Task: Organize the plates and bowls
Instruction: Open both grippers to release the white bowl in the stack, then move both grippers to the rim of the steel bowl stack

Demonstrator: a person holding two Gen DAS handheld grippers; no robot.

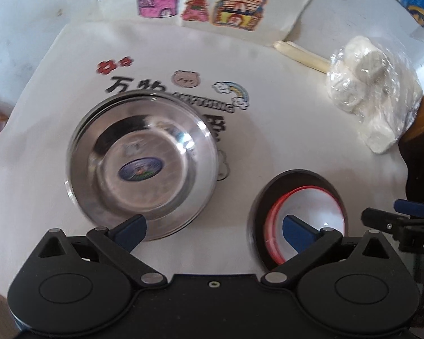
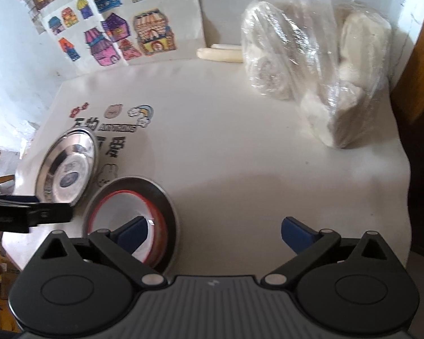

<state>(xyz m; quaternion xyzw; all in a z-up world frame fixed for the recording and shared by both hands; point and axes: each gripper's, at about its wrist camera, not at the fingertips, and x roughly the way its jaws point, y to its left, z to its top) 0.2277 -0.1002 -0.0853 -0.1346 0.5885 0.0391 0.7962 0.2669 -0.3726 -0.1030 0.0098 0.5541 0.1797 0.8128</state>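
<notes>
A stack of steel plates point(image 1: 144, 166) with an oval sticker lies on the white cloth point(image 1: 268, 130); it also shows in the right wrist view point(image 2: 67, 169). To its right a white bowl with a red rim point(image 1: 311, 214) sits inside a dark steel bowl point(image 1: 294, 176); both show in the right wrist view, the white bowl point(image 2: 121, 212) inside the steel bowl point(image 2: 166, 206). My left gripper point(image 1: 214, 228) is open and empty, hovering between the two piles. My right gripper point(image 2: 213, 233) is open and empty, its left finger over the nested bowls.
A clear plastic bag of white buns point(image 2: 319, 65) lies at the back right, with a pale stick point(image 2: 220, 53) beside it. Coloured house drawings point(image 2: 121, 34) lie at the back. The table's right edge meets brown wood point(image 2: 415, 70).
</notes>
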